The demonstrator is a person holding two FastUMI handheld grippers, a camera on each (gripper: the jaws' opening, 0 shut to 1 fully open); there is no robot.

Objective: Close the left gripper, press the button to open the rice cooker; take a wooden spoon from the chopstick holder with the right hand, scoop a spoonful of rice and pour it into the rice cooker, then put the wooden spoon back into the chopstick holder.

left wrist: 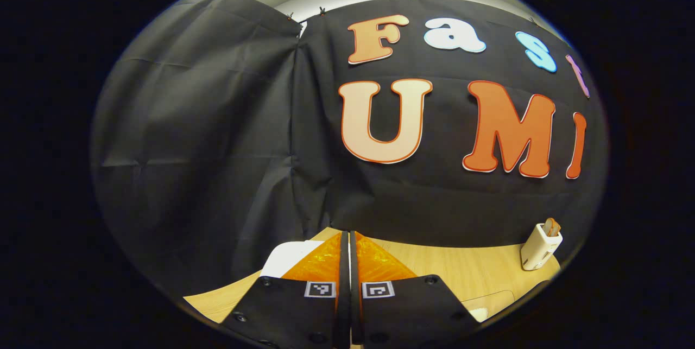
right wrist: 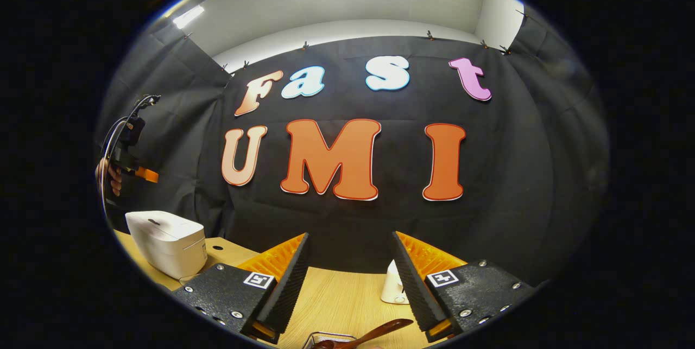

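Note:
In the left gripper view my left gripper (left wrist: pixel 348 238) is shut, its fingers pressed together with nothing between them. A corner of the white rice cooker (left wrist: pixel 288 257) shows just behind them. The white chopstick holder (left wrist: pixel 540 246) stands far right with wooden handles poking out. In the right gripper view the rice cooker (right wrist: pixel 165 240) sits at the left with its lid down. The left gripper (right wrist: pixel 147 175), held by a hand (right wrist: pixel 113 178), hovers above it. My right gripper (right wrist: pixel 350 240) is open and empty. The chopstick holder (right wrist: pixel 392 284) is half hidden by one finger. A wooden spoon (right wrist: pixel 380 330) lies low in front.
The wooden table (right wrist: pixel 336 294) carries everything. A wire basket rim (right wrist: pixel 331 336) shows at the bottom edge under the spoon's bowl end. A pale mat or tray edge (left wrist: pixel 488 303) lies near the front right of the left gripper view. Black cloth walls close in behind.

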